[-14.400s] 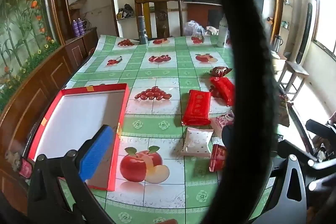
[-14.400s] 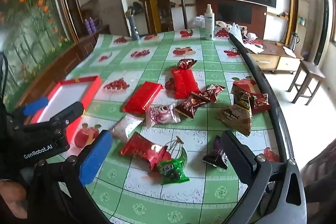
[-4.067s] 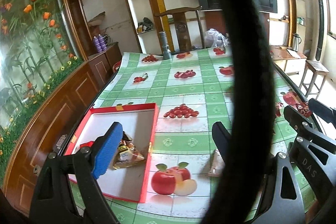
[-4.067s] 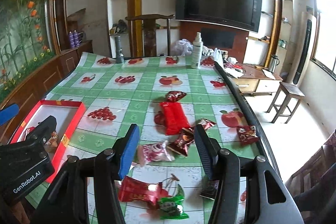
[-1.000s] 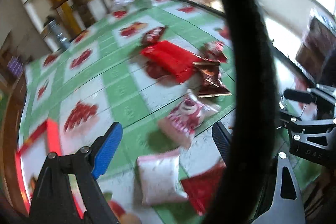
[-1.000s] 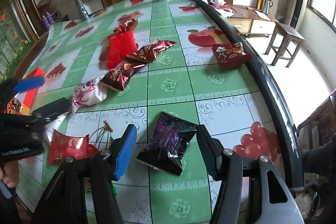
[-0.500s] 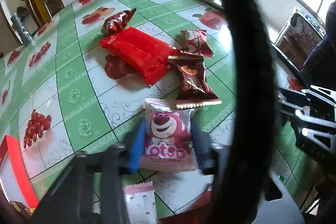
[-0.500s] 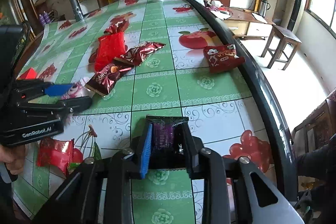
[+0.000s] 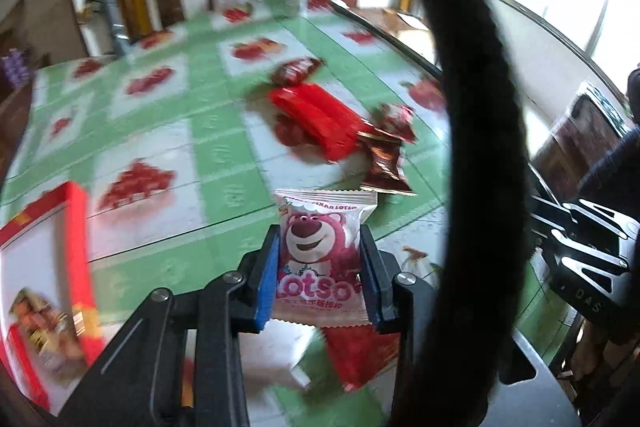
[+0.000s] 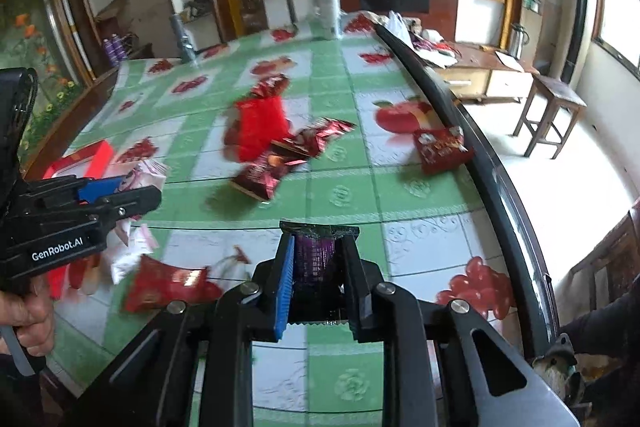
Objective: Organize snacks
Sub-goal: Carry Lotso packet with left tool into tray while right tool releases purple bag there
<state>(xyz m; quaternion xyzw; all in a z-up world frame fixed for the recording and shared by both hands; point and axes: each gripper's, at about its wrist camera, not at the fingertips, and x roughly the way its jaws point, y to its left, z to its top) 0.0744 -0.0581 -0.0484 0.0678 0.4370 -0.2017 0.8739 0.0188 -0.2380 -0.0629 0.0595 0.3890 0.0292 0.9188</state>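
Our left gripper (image 9: pixel 322 269) clamps a pink bear-printed foil snack packet (image 9: pixel 323 259) across its middle. Our right gripper (image 10: pixel 318 273) pinches a dark purple wrapped snack (image 10: pixel 316 257). Both look light, crinkly and slippery, so we judge mid-body grips safest.

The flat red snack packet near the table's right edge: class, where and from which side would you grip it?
Probably from above, pinching the red packet across its narrower width near the middle. It lies flat and alone on the tablecloth, close beside the dark table edge, so a sideways approach looks blocked there.
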